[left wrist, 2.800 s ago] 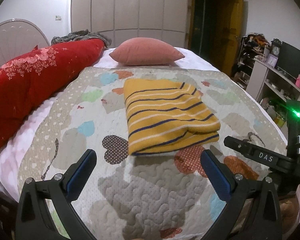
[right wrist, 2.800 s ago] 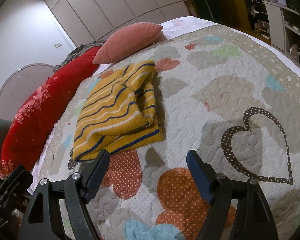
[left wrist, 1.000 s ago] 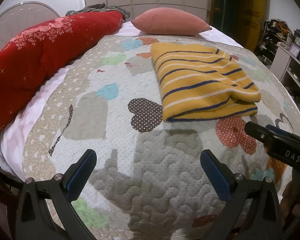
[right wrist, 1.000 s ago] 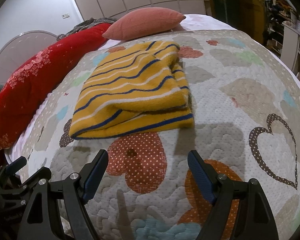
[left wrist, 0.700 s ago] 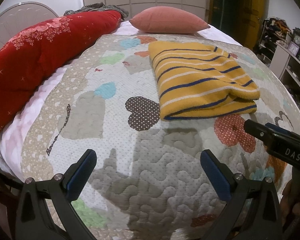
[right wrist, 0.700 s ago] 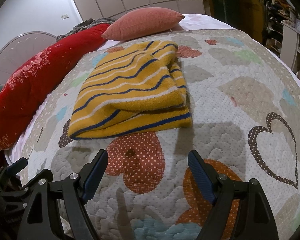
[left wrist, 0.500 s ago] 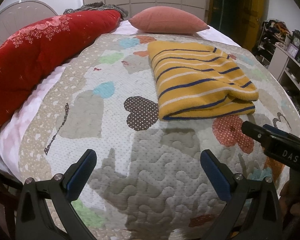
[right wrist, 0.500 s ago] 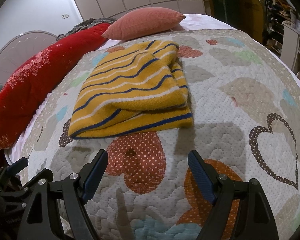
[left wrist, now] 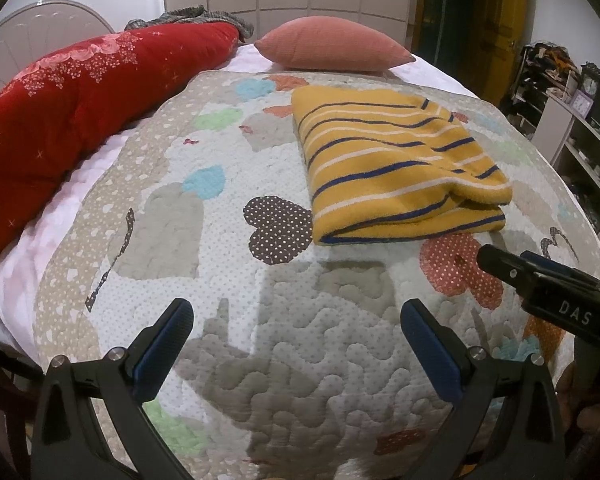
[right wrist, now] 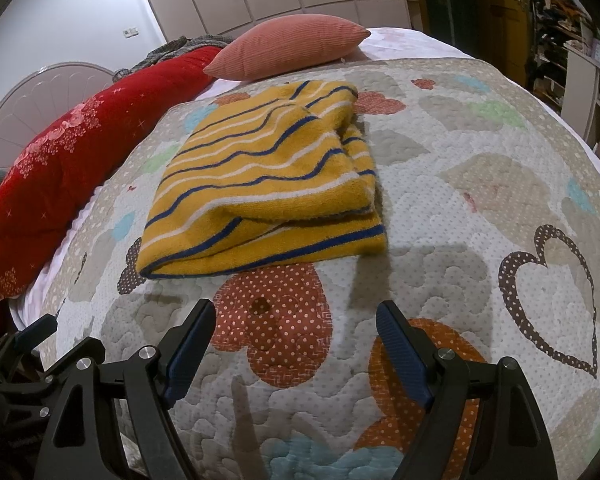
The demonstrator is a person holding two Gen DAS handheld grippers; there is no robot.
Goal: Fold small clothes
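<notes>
A yellow garment with blue and white stripes (left wrist: 396, 168) lies folded in a thick rectangle on the heart-patterned quilt (left wrist: 300, 360). It also shows in the right wrist view (right wrist: 268, 196). My left gripper (left wrist: 296, 336) is open and empty, held above the quilt well short of the garment's near left corner. My right gripper (right wrist: 296, 336) is open and empty, above the quilt just in front of the garment's near edge. Part of the right gripper's body (left wrist: 548, 292) shows at the right of the left wrist view.
A long red bolster (left wrist: 80, 104) lies along the left side of the bed. A pink pillow (left wrist: 332, 46) sits at the head. White shelves with clutter (left wrist: 580, 128) stand beyond the bed's right edge. Wardrobe doors fill the back wall.
Both grippers have drawn back from the folded garment and shifted slightly over the quilt. The garment has stayed folded in place. Both grippers stayed open.
</notes>
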